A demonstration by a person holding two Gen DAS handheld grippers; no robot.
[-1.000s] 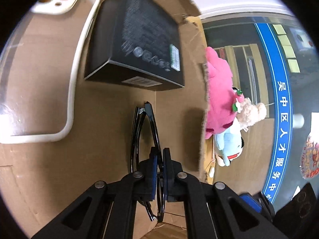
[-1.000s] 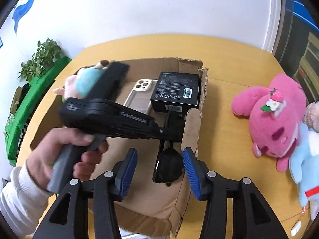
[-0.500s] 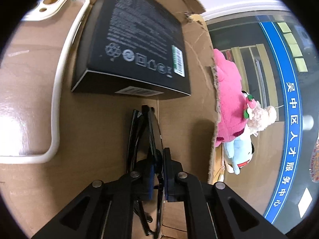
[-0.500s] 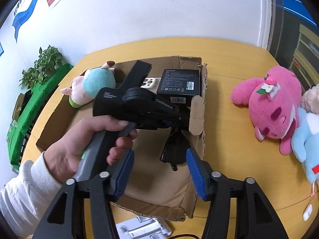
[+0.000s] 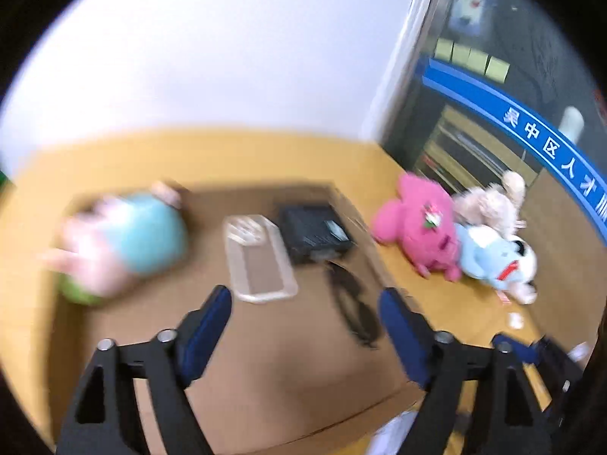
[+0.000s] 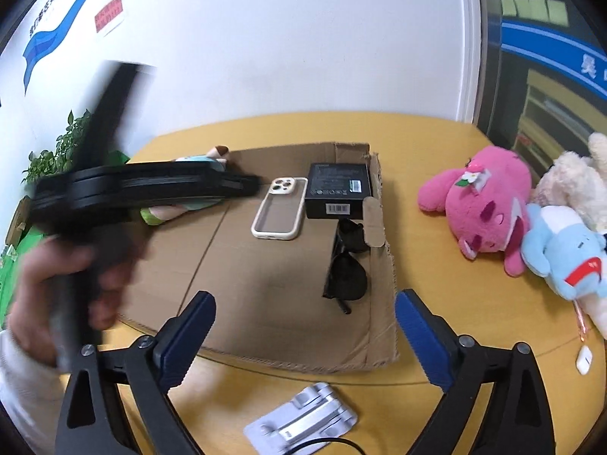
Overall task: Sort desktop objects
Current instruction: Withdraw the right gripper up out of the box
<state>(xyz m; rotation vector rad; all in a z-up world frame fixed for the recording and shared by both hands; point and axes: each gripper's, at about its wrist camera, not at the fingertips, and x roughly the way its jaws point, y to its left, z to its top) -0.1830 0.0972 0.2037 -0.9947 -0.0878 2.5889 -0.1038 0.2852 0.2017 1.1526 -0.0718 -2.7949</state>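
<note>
Opening empty, both claws overlook sunglasses.

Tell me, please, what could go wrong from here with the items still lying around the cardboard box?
1. The sunglasses lie against the torn right wall of the cardboard box; a plush dropped in could press on the lenses.
2. The pink plush, blue plush and cream plush lie bunched together, so the right gripper, whose jaws are opening with nothing between them, may drag a neighbour along.
</note>
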